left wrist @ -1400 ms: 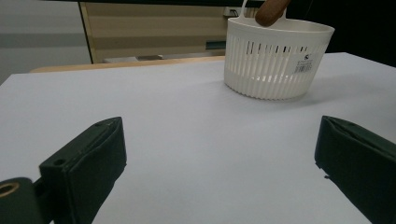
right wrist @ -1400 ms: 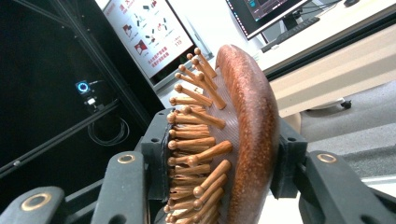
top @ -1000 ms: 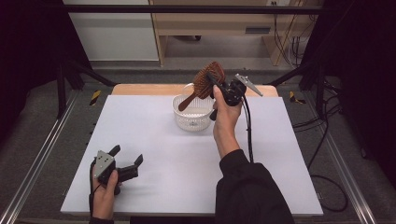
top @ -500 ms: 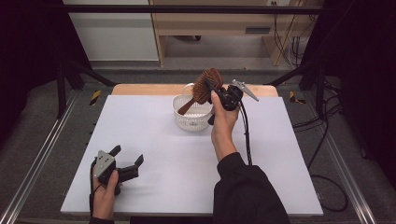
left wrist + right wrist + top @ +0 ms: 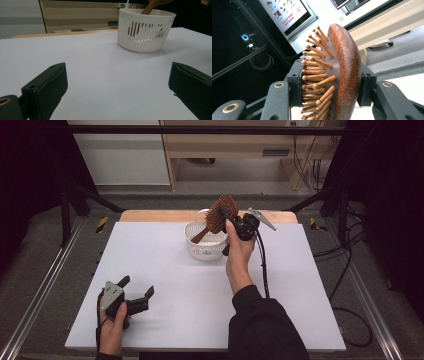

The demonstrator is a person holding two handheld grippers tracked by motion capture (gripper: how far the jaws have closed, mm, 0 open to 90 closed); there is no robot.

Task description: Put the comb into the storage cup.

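Note:
A brown wooden hairbrush point(image 5: 220, 212) with peg bristles hangs tilted above a white slotted basket point(image 5: 205, 249) at the back middle of the table, its handle end reaching down inside the rim. My right gripper point(image 5: 226, 218) is shut on the brush head. In the right gripper view the pads point(image 5: 295, 82) press on the bristle side and the back of the hairbrush point(image 5: 344, 67). My left gripper point(image 5: 136, 286) rests open at the front left, with nothing between its fingers. In the left gripper view the basket point(image 5: 146, 32) stands far beyond the left gripper point(image 5: 120, 85), the brush handle point(image 5: 150, 7) poking above it.
The white table top point(image 5: 150, 250) stretches between the two hands. A wooden strip point(image 5: 160, 215) edges its far side. A black cable point(image 5: 262, 265) trails from the right gripper along the forearm. Dark frame rails and a grey floor surround the table.
The right hand has shifted slightly toward the front with the brush, the handle end dipping a little lower into the basket. The left gripper has kept still.

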